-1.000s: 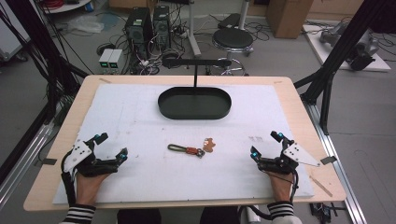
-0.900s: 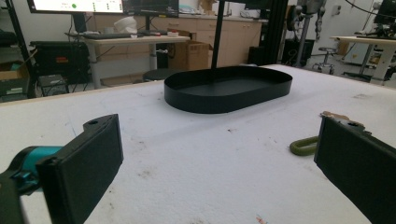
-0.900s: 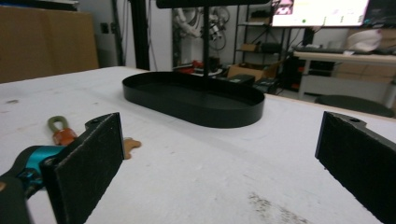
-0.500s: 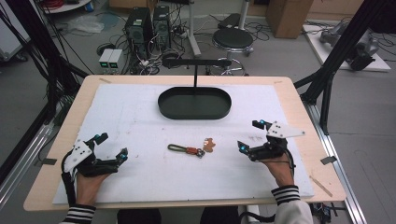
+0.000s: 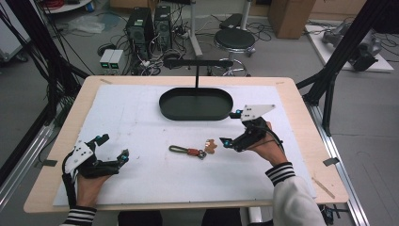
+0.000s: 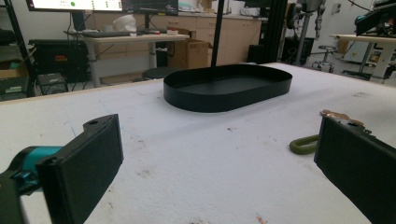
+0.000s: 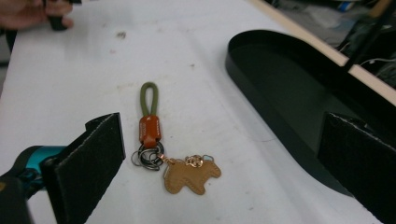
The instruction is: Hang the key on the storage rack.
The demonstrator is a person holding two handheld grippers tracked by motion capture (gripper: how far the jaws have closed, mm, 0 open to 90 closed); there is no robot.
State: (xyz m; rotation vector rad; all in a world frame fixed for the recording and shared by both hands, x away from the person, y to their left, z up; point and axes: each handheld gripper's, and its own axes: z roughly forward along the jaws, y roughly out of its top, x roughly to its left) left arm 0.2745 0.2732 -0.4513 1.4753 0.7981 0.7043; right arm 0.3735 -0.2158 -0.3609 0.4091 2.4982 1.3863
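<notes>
A keychain [image 5: 190,151] lies mid-table on the white mat: an olive cord loop [image 7: 148,98], an orange leather tab [image 7: 149,130], metal rings and a tan animal-shaped charm [image 7: 191,176]. My right gripper [image 5: 230,127] hovers open just right of the charm, jaws wide apart and empty; in the right gripper view [image 7: 224,140] the keychain lies between and ahead of them. My left gripper [image 5: 112,146] rests open at the front left, well away from the keychain. In the left gripper view [image 6: 219,172] the end of the olive loop [image 6: 303,144] peeks out beside the right jaw.
A black oval tray [image 5: 196,113] stands empty behind the keychain, with a thin black post and crossbar [image 5: 196,75] rising behind it. Its wall [image 7: 261,98] runs close to my right gripper's right jaw. The person's left hand [image 7: 32,11] shows far off.
My right gripper has lifted from the front right edge and travelled forward and left, up to the charm end of the keychain. The left gripper and the keychain have stayed put.
</notes>
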